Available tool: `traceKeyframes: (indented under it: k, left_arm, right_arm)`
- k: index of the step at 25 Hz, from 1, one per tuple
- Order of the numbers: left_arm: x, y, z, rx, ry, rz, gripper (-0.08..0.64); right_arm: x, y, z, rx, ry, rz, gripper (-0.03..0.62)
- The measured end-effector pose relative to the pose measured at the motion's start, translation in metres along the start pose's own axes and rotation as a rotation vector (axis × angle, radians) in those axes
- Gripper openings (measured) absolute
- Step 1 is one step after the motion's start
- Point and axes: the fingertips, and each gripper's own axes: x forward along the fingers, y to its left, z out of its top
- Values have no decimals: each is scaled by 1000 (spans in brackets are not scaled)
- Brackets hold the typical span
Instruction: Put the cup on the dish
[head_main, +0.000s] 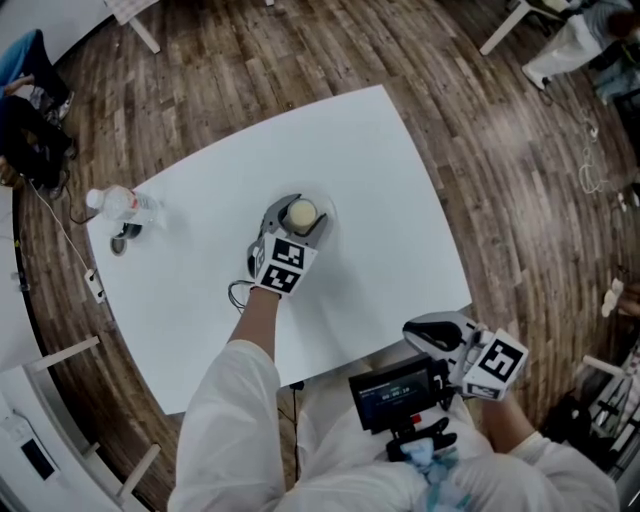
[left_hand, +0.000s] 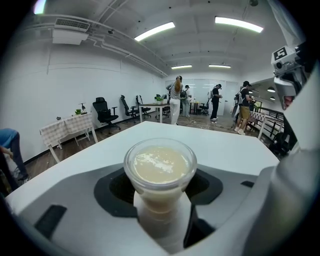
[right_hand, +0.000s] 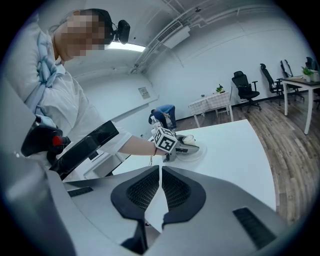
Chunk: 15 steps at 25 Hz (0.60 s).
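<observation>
A clear plastic cup (head_main: 302, 214) of creamy beige liquid stands between the jaws of my left gripper (head_main: 296, 205) near the middle of the white table (head_main: 380, 170). In the left gripper view the cup (left_hand: 160, 167) fills the gap, and the dark pads (left_hand: 112, 189) close against its sides. The right gripper view shows that gripper and the cup (right_hand: 189, 139) over a shallow clear dish (right_hand: 201, 152); whether the cup's base touches the dish is hidden. My right gripper (head_main: 432, 330) hangs at the table's near edge, its jaws (right_hand: 160, 172) shut on nothing.
A plastic bottle (head_main: 122, 203) and a small dark object (head_main: 122, 241) lie at the table's left corner. A device with a screen (head_main: 396, 393) sits against my chest. Wooden floor surrounds the table. People, chairs and tables stand far off in the room.
</observation>
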Motion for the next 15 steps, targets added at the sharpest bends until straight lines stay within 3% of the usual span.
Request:
traceKeyframes:
  k: [11, 15]
  left_arm:
    - [-4, -11, 1, 123, -46, 31, 261]
    - [-3, -11, 2, 124, -43, 31, 264]
  right_arm:
    - [-1, 2, -2, -10, 16, 5, 37]
    - [-2, 2, -2, 6, 19, 0, 37]
